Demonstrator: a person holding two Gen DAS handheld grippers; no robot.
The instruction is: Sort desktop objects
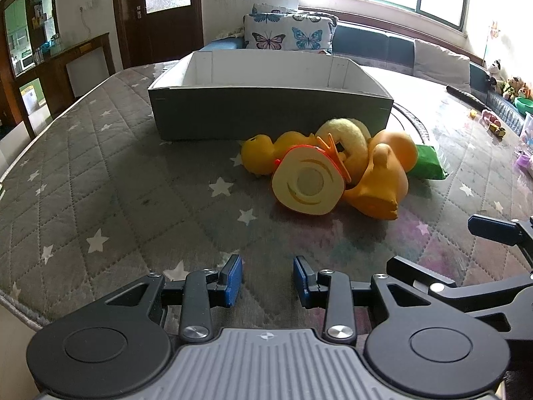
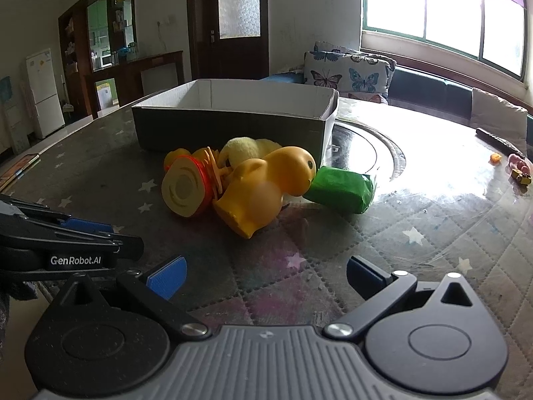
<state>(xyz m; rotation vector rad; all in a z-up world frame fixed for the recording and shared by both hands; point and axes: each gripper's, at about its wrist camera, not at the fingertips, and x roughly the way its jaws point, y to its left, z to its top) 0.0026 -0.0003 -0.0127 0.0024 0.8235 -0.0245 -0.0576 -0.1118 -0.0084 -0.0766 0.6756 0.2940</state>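
Note:
A heap of toys lies on the quilted table in front of a grey cardboard box (image 1: 266, 110) (image 2: 230, 126) with white inside walls. The heap holds a small yellow duck (image 1: 258, 158), a large orange-yellow duck (image 1: 383, 180) (image 2: 266, 186) on its side, a pale yellow plush toy (image 1: 349, 136) (image 2: 241, 148), a cream and red round toy (image 1: 306, 185) (image 2: 183, 188) and a green packet (image 1: 428, 163) (image 2: 343, 186). My left gripper (image 1: 268, 280) stands open near the table's front edge, short of the heap, nothing between its fingers. My right gripper (image 2: 266, 275) is open wide beside it, also empty.
Small toys (image 1: 493, 123) (image 2: 519, 171) and a dark stick (image 1: 466, 95) lie at the far right of the table. A sofa with butterfly cushions (image 1: 289, 31) stands behind the box, under a window. Bare quilted cloth (image 1: 100, 183) stretches left of the heap.

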